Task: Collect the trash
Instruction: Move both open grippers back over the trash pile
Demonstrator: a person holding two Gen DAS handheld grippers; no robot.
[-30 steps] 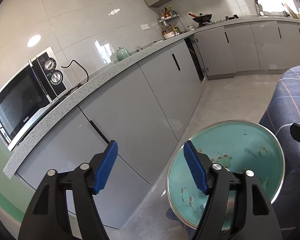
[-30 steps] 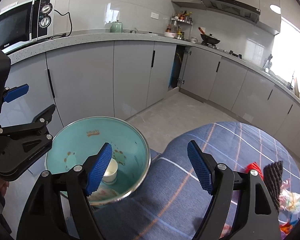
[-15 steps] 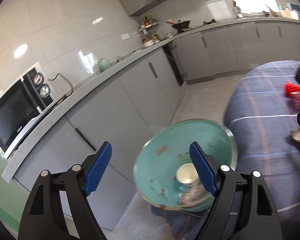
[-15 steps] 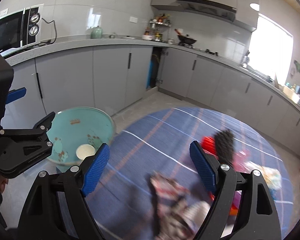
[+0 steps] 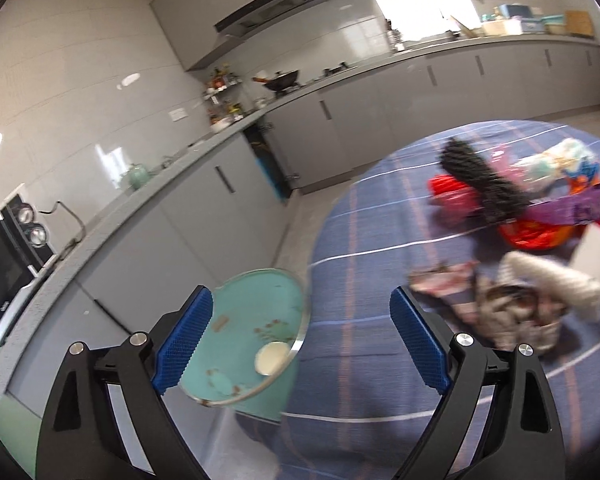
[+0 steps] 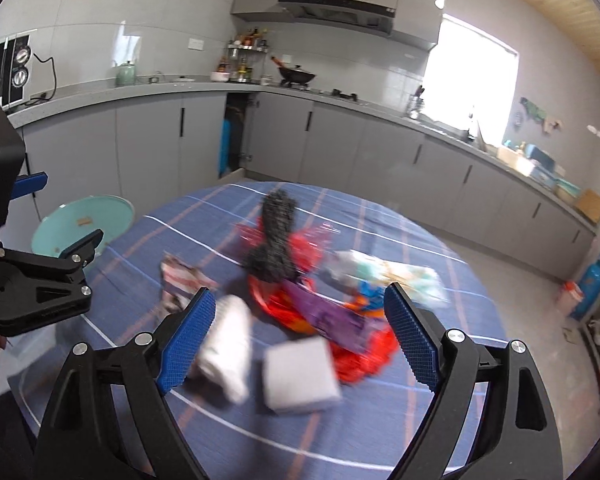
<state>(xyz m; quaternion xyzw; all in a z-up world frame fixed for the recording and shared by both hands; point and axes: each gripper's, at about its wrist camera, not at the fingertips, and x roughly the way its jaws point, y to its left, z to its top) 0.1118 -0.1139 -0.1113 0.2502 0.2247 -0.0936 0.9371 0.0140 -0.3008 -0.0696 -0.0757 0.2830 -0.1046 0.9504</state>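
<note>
Grey cabinet fronts [image 6: 148, 136] ran along two walls under a speckled counter, and bare floor lay between them and the round table [image 6: 440, 280], whose blue checked cloth curved away on every side I could see. Just off the table's rim on the cabinet side stood the teal basin [image 5: 256, 320], shiny at its metal lip, with a small white cup [image 5: 271, 352] lying inside it.

I had the left gripper [image 5: 300, 340] spread wide with nothing between its ribbed blue pads [image 5: 418, 344], hanging over that rim and the basin. I held the right gripper [image 6: 296, 340] equally wide and empty, low over the trash pile [image 6: 300, 280]. Motion blur smeared the heap, yet I made out a dark bristly brush [image 6: 276, 236], crumpled red wrappers [image 6: 360, 356], a purple packet [image 6: 324, 312], a white fabric roll [image 6: 228, 344] and a flat pale block [image 6: 300, 372] nearest my fingers. Open cloth lay in front of the pile.
</note>
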